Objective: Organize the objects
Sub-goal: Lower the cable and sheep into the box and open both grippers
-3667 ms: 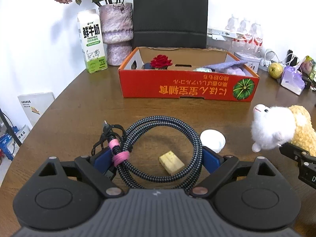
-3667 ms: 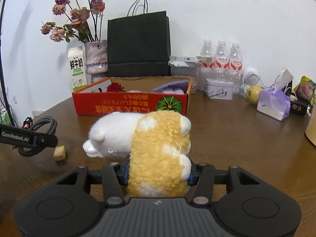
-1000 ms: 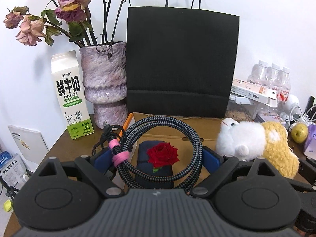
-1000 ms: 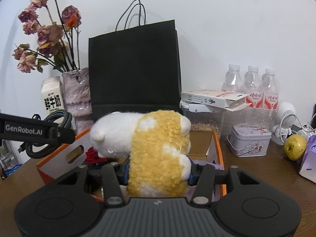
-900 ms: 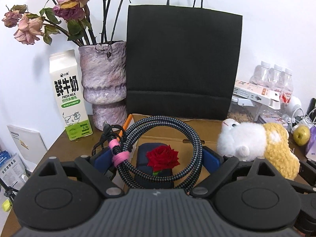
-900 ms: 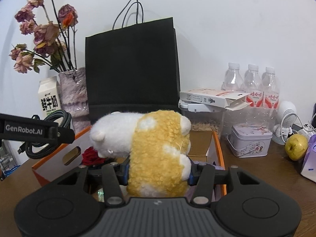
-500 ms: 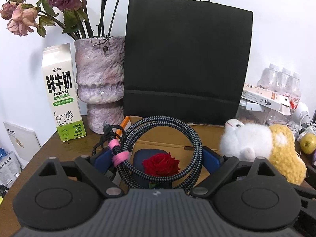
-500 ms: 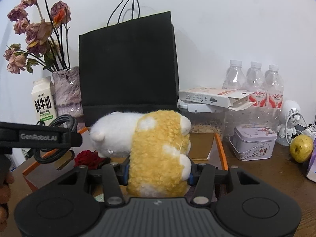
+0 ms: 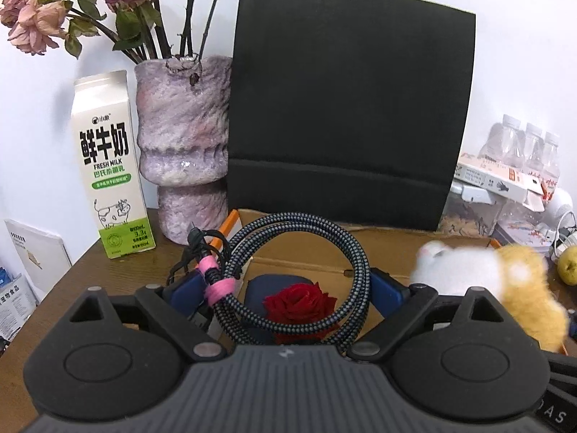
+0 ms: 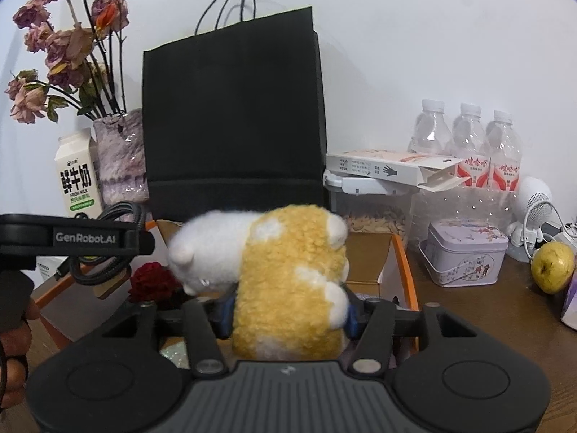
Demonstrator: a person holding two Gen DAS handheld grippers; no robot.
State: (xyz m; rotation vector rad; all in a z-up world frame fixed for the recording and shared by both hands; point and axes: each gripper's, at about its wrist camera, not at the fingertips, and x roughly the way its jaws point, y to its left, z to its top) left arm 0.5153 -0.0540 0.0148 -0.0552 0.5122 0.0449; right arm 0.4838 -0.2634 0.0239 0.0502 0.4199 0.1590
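Note:
My left gripper (image 9: 288, 288) is shut on a coiled braided cable (image 9: 357, 274) with a pink tie, held above the left end of the orange cardboard box (image 9: 306, 249). A red rose (image 9: 299, 301) lies in the box below the coil. My right gripper (image 10: 285, 312) is shut on a white and yellow plush toy (image 10: 288, 281), held over the box's right half (image 10: 404, 270). The toy also shows in the left wrist view (image 9: 505, 281), blurred. The left gripper and cable also show in the right wrist view (image 10: 101, 252).
A black paper bag (image 9: 349, 108) stands right behind the box. A purple vase (image 9: 184, 144) with dried flowers and a milk carton (image 9: 108, 166) stand at the back left. Water bottles (image 10: 468, 144), a tin (image 10: 465, 252), a glove box (image 10: 389, 171) and a pear (image 10: 551, 267) are at the right.
Both grippers have moved from the table front up to and over the box with their loads. In the last half second the plush toy dipped lower, head down.

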